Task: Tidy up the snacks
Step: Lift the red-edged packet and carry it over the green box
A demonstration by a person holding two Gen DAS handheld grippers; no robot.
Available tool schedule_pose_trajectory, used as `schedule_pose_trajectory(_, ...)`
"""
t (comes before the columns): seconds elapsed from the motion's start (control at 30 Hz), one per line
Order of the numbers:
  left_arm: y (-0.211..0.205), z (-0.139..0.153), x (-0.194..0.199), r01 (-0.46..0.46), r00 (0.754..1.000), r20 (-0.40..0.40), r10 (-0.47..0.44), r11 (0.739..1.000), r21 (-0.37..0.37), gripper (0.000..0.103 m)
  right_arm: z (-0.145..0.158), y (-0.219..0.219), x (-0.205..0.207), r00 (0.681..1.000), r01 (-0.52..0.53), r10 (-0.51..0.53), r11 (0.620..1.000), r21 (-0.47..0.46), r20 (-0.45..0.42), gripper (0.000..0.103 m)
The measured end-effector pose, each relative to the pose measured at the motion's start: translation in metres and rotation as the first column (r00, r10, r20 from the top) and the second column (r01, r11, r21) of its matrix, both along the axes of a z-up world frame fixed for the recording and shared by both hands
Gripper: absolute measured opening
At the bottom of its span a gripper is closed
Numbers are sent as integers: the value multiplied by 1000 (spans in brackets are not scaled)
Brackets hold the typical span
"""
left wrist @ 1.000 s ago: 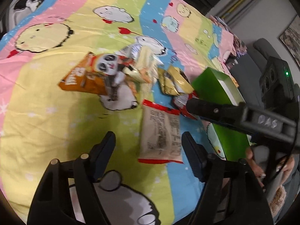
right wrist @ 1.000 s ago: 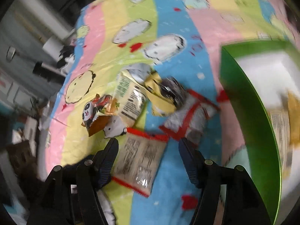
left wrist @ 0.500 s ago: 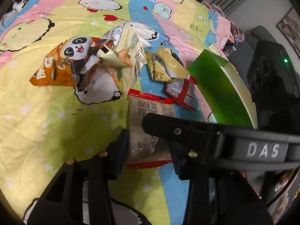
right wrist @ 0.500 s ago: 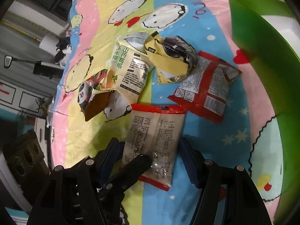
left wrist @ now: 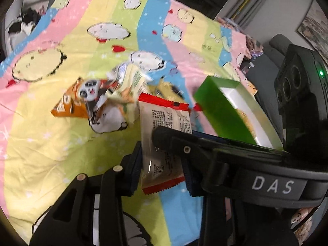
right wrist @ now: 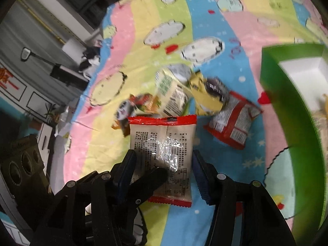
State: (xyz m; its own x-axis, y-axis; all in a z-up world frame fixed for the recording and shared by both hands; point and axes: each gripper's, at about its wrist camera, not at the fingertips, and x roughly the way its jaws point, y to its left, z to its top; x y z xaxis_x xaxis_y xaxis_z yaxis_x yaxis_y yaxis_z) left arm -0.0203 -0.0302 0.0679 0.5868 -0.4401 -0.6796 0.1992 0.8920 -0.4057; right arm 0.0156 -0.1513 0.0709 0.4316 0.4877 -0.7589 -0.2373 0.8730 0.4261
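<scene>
A beige snack packet with red ends (left wrist: 164, 141) (right wrist: 164, 143) sits between the fingers of both grippers, raised a little off the striped cartoon cloth (left wrist: 51, 143). My left gripper (left wrist: 163, 170) is closing and its pads press on the packet's lower sides. One left finger (right wrist: 151, 178) crosses the packet in the right wrist view. My right gripper (right wrist: 164, 168) is closing too. Its pads flank the packet's edges without squeezing it. One right finger (left wrist: 205, 149) lies across the packet in the left wrist view. A green box (left wrist: 221, 112) (right wrist: 287, 106) stands open to the right.
Beyond the packet lie an orange panda bag (left wrist: 71, 104) (right wrist: 123, 112), a pale green-printed bag (right wrist: 172, 94), a yellow bag (right wrist: 207, 96) and a red-and-silver packet (right wrist: 233, 123). A black-and-white plush (left wrist: 22, 24) sits at the cloth's far left edge.
The left jaws closed from wide apart onto the beige packet, and it came up off the cloth. The right jaws narrowed around the same packet. Both cameras drew nearer to it.
</scene>
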Motion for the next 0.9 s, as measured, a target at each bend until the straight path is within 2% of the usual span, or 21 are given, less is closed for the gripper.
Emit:
schedule_pose_trajectory(0.33, -31, 46, -13, 21, 993, 118, -26, 999, 43, 34, 49, -30, -25, 990, 26, -30, 999, 28, 141, 58)
schedule_pose_trajectory(0.7, -84, 77, -17, 71, 978, 188, -88, 993, 95, 35, 74, -79, -38, 970, 85, -100, 993, 76, 222, 58)
schedule_pose_trajectory(0.9, -117, 84, -16, 121, 968, 206, -142, 986, 112, 35, 82, -113, -43, 955, 132, -150, 988, 84, 257, 58)
